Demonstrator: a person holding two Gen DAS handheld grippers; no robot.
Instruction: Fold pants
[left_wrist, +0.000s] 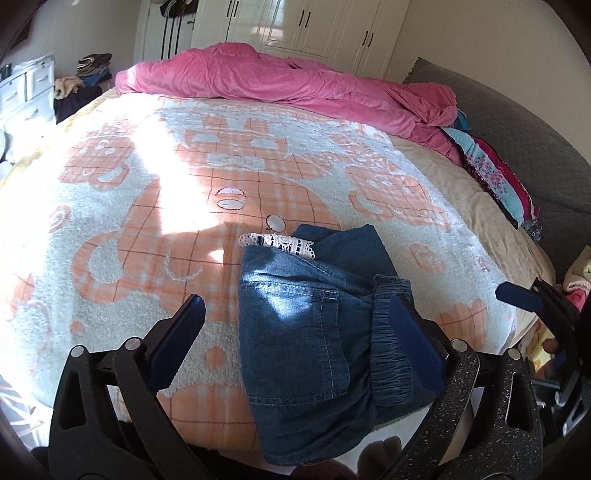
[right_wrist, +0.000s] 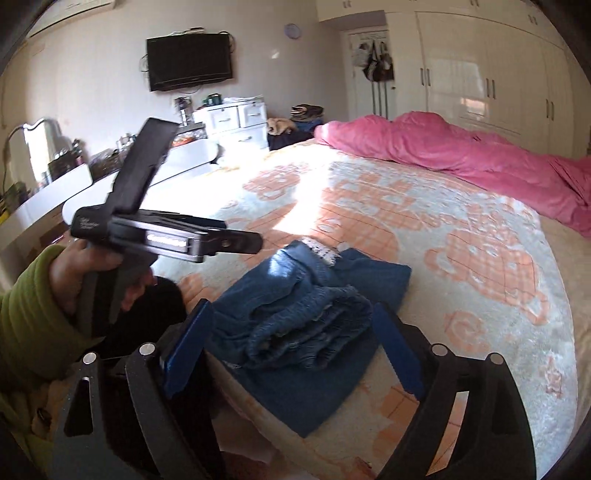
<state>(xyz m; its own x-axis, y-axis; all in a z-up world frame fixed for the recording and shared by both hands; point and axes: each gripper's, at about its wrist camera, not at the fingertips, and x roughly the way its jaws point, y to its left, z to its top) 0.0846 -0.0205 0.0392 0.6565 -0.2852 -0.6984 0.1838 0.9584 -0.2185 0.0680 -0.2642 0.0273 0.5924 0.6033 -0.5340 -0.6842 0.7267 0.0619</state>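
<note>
Blue denim pants (left_wrist: 314, 325) lie folded into a small bundle at the near edge of the bed, with the elastic waistband (left_wrist: 391, 343) on the right and white lace trim (left_wrist: 277, 242) at the far end. My left gripper (left_wrist: 299, 306) is open, its fingers on either side of the bundle, holding nothing. In the right wrist view the pants (right_wrist: 306, 321) lie bunched between the open fingers of my right gripper (right_wrist: 291, 328), which holds nothing. The left gripper (right_wrist: 236, 243) also shows there, held in a hand with a green sleeve.
The bed is covered by a white and orange patterned blanket (left_wrist: 184, 221). A pink duvet (left_wrist: 295, 81) is heaped along the far side. Colourful folded clothes (left_wrist: 491, 173) lie at the right by a grey headboard (left_wrist: 517, 122). White wardrobes, drawers and a desk (right_wrist: 44, 206) stand around.
</note>
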